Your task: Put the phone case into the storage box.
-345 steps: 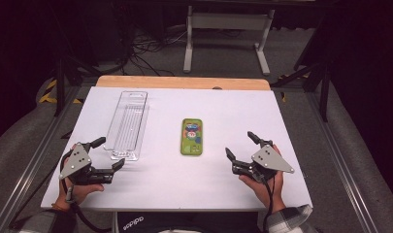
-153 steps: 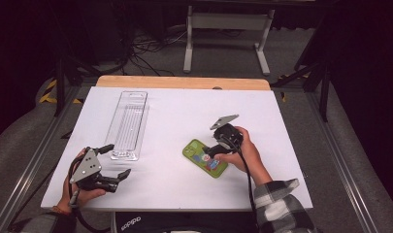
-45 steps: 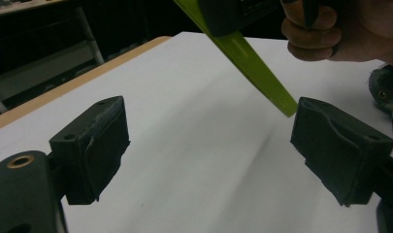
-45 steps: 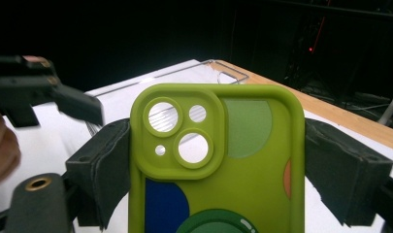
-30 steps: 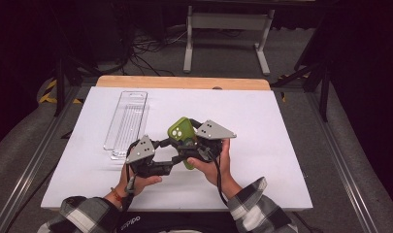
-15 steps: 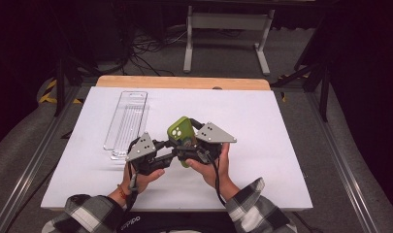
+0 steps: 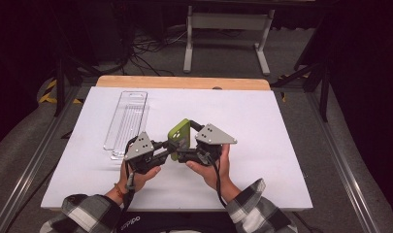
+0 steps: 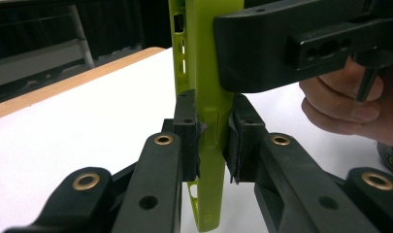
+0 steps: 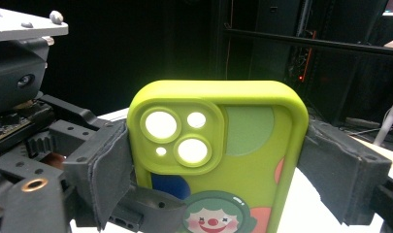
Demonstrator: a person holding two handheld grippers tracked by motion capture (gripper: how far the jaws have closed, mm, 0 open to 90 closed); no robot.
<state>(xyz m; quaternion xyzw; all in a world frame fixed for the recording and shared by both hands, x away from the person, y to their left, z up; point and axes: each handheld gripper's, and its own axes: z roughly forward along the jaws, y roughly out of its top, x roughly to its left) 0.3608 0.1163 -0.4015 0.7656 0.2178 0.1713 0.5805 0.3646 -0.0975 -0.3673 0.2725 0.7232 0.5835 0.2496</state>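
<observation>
Since a second before, the left tool (image 7: 167, 148) had been closing and now clamped the thin edge of the green case (image 7: 180, 137). Right tool (image 7: 187, 143) gripped the case across its width, holding it upright above the white counter (image 7: 262, 126), near a clear tray (image 7: 127, 119).

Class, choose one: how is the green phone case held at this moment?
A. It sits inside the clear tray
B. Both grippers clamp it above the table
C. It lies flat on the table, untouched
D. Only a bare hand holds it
B: the left gripper pinches the phone case across its thin edge, and the right gripper clamps its two long sides, above the table.
</observation>
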